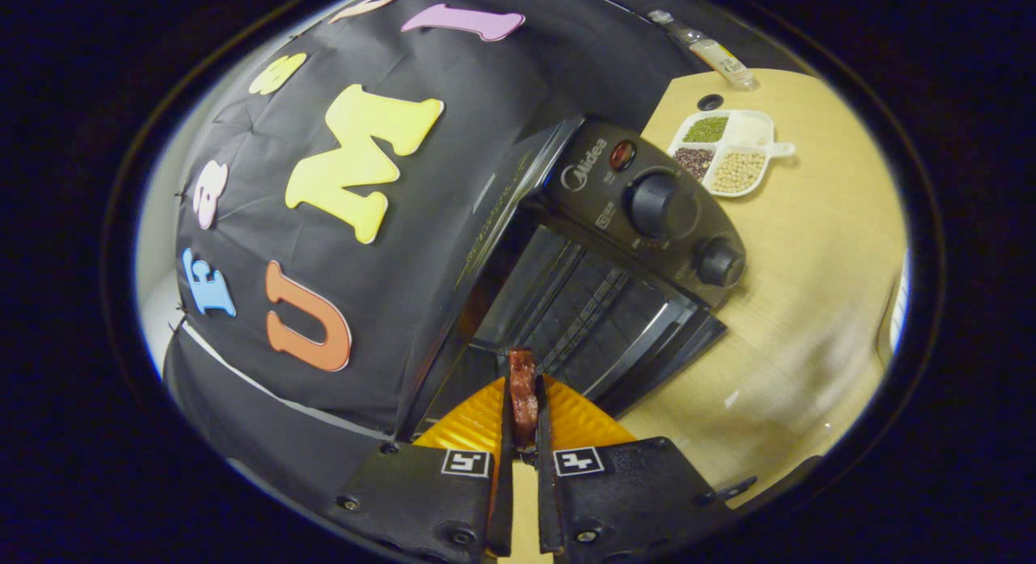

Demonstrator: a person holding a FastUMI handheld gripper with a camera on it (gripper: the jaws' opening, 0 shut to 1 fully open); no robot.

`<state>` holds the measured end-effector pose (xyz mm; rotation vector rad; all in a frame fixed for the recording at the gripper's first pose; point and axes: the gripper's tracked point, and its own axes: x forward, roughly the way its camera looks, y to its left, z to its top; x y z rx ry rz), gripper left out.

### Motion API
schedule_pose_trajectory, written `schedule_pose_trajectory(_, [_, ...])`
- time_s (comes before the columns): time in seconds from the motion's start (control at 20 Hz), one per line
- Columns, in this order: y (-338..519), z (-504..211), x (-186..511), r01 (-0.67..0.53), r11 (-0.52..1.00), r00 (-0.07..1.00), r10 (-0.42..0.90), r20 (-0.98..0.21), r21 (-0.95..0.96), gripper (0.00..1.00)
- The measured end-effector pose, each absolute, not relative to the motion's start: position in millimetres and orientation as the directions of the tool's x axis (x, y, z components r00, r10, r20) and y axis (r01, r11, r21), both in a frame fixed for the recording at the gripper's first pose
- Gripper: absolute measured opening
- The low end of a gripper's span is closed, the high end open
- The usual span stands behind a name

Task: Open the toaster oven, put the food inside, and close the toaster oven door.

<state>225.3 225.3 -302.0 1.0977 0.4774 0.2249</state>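
Right at the bottom centre of the frame, the gripper [524, 402] has its fingers drawn narrow, both pressing on a reddish-brown piece of food [523, 392] that stands up between them. Just ahead, in the middle of the frame, lies the toaster oven [631, 216], its door open and the dark wire rack [579, 301] showing inside. Beyond it, toward the upper right, a white divided dish of beans [727, 151] rests on the wooden table [809, 289].
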Motion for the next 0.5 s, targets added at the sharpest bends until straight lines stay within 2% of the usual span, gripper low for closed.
schedule_pose_trajectory(0.3, [247, -335, 266, 0.16, 0.423, 0.91, 0.287, -0.299, 0.892, 0.16])
schedule_pose_trajectory(0.5, [247, -340, 281, 0.161, 0.435, 0.927, 0.242, -0.288, 0.886, 0.17])
